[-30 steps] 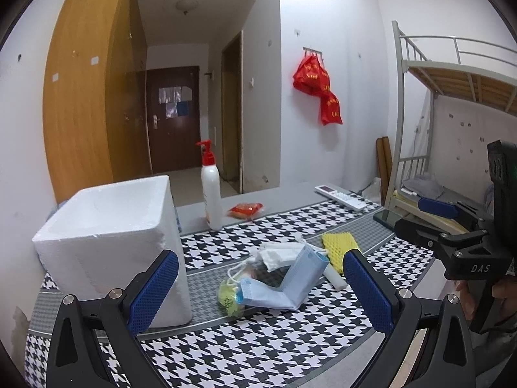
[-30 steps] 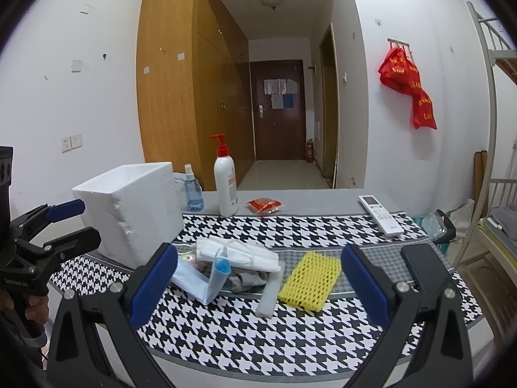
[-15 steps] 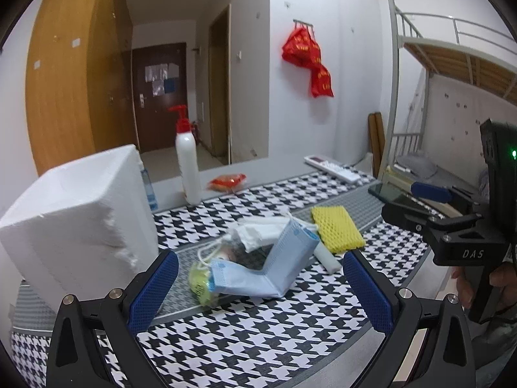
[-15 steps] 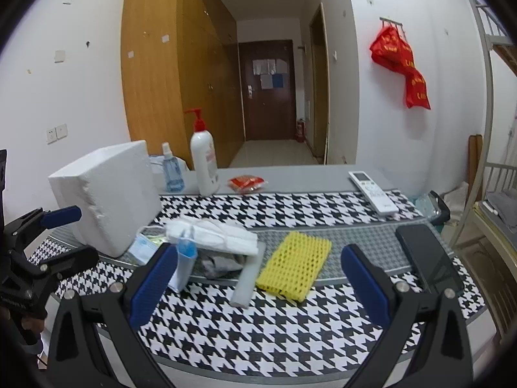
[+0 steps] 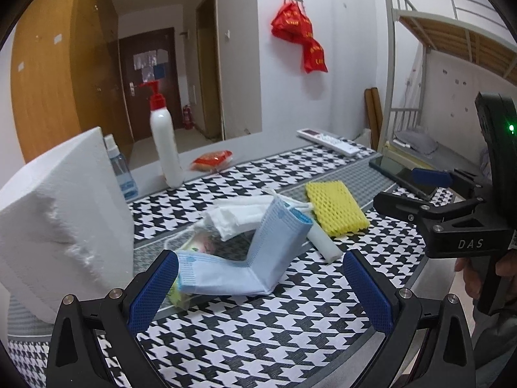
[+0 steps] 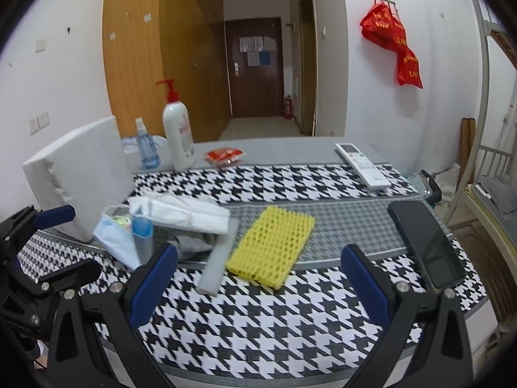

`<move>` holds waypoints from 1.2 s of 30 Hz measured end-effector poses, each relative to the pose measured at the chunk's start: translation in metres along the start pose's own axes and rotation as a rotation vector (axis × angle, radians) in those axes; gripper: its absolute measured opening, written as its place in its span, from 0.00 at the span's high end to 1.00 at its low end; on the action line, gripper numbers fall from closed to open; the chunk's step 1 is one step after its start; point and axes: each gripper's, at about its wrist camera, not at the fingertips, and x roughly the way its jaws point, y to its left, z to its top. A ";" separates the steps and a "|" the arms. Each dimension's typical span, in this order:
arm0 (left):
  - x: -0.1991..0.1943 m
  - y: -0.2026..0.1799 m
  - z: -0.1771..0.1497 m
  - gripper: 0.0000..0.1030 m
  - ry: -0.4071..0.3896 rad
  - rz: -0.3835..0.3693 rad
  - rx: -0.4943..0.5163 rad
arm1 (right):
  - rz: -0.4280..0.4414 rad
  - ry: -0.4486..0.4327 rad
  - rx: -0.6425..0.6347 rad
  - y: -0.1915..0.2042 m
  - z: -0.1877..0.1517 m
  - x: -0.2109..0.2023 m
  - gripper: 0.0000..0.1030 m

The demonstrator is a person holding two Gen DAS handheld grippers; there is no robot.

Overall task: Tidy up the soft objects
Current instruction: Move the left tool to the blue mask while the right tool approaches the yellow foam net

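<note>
A pile of soft things lies mid-table on the houndstooth cloth: a folded blue face mask (image 5: 245, 258) (image 6: 124, 242), white masks (image 5: 240, 215) (image 6: 181, 211), a yellow foam net (image 5: 336, 208) (image 6: 271, 247), a white foam strip (image 5: 323, 242) (image 6: 218, 262) and a small clear packet (image 5: 202, 241). My left gripper (image 5: 258, 294) is open, just in front of the blue mask. My right gripper (image 6: 258, 286) is open, just in front of the yellow net and strip. A white foam box (image 5: 61, 223) (image 6: 80, 174) stands at the left.
A pump bottle (image 5: 166, 144) (image 6: 177, 139), a small spray bottle (image 5: 121, 168) (image 6: 145, 148), a red packet (image 5: 211, 160) (image 6: 224, 155) and a remote (image 5: 328, 137) (image 6: 362, 165) stand toward the back. A phone (image 6: 426, 242) (image 5: 404, 174) lies at the right edge. A bunk bed (image 5: 446, 64) is right.
Both grippers have moved forward and lower toward the pile; the objects look larger and nearer. Nothing on the table has moved. Both grippers stay open.
</note>
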 end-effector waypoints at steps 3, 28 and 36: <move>0.009 -0.004 0.000 0.01 0.016 -0.004 0.010 | -0.013 0.027 -0.004 -0.003 -0.001 0.007 0.01; 0.057 -0.014 -0.002 0.26 0.148 0.044 -0.039 | -0.001 0.168 0.041 -0.022 -0.001 0.052 0.01; 0.068 -0.020 -0.002 0.45 0.171 0.050 -0.040 | 0.005 0.197 0.032 -0.021 0.000 0.062 0.05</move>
